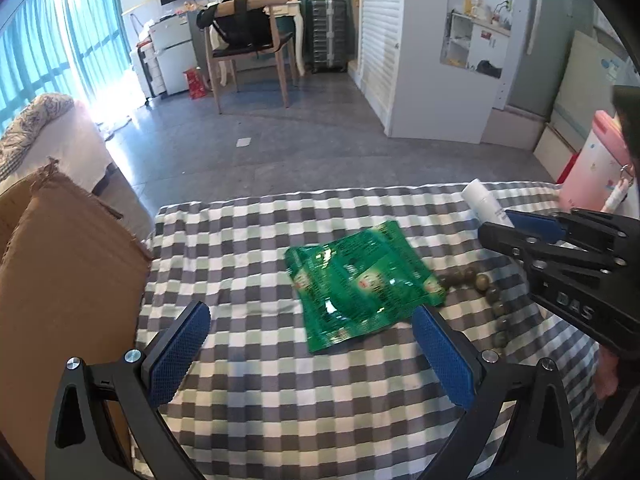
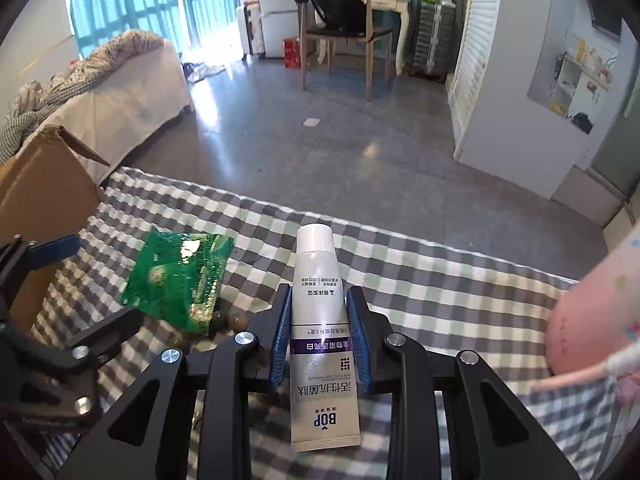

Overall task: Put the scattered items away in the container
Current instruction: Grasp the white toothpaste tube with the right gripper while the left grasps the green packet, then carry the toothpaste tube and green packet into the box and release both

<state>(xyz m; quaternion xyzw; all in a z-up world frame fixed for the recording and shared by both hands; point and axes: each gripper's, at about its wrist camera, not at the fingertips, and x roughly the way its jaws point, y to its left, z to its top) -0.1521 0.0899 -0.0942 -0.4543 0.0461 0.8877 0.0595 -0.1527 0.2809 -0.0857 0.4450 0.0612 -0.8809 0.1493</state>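
A brown cardboard box (image 1: 60,280) stands at the left edge of the checked cloth (image 1: 260,380), its torn flaps up; its inside is hidden from both cameras, so what it holds cannot be told. The right gripper (image 2: 319,312) has its two blue pads (image 2: 280,332) pressed against the sides of a white toothpaste tube (image 2: 318,280), pinching it about midway along its length, cap end pointing away from the camera and the crimped end toward it. The left gripper (image 1: 312,324) hangs with its fingers (image 1: 180,344) spread wide and nothing between them, just short of a green foil packet (image 1: 360,284) that lies flat on the cloth near the middle. A few small dark round beads (image 1: 468,280) lie touching or just beside the packet's right edge. A pink container (image 1: 592,168) with a pale lid stands at the far right corner, its contents not visible.
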